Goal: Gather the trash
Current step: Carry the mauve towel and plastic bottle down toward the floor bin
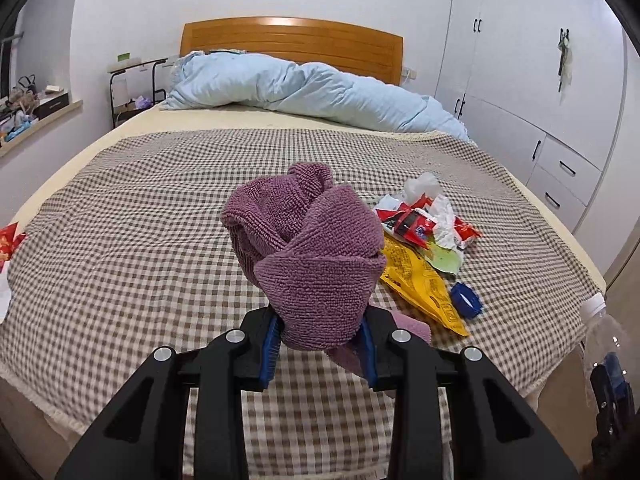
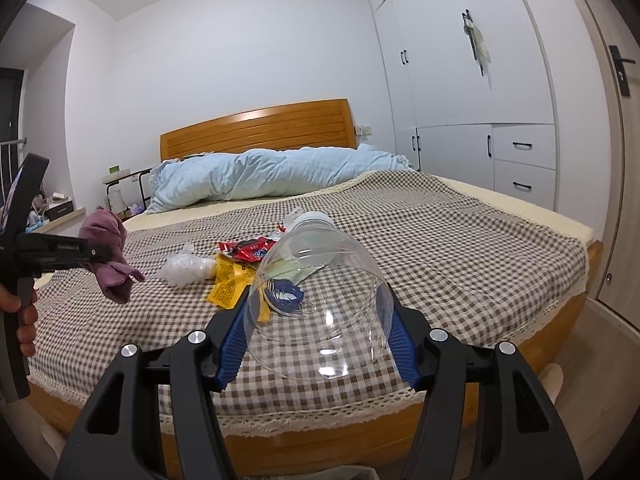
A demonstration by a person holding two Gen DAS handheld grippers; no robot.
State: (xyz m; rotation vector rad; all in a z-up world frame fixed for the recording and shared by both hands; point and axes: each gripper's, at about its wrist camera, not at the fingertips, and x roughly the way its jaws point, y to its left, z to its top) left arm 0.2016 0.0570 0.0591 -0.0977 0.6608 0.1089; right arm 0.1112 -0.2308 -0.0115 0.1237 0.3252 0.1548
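Lifting two items off the bed (image 2: 460,240): left gripper (image 1: 320,336) jaws clamped on a purple cloth (image 1: 308,256), right gripper (image 2: 316,344) jaws clamped on a clear plastic bottle (image 2: 320,296). Wrappers (image 1: 424,240) remain on the checked cover; keep both grips firm while carrying.

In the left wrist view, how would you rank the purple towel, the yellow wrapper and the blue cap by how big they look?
Largest to smallest, as they appear:
1. Purple towel, though it is held nearest the camera, which inflates it.
2. Yellow wrapper, partly hidden behind the towel.
3. Blue cap, clearly the smallest.
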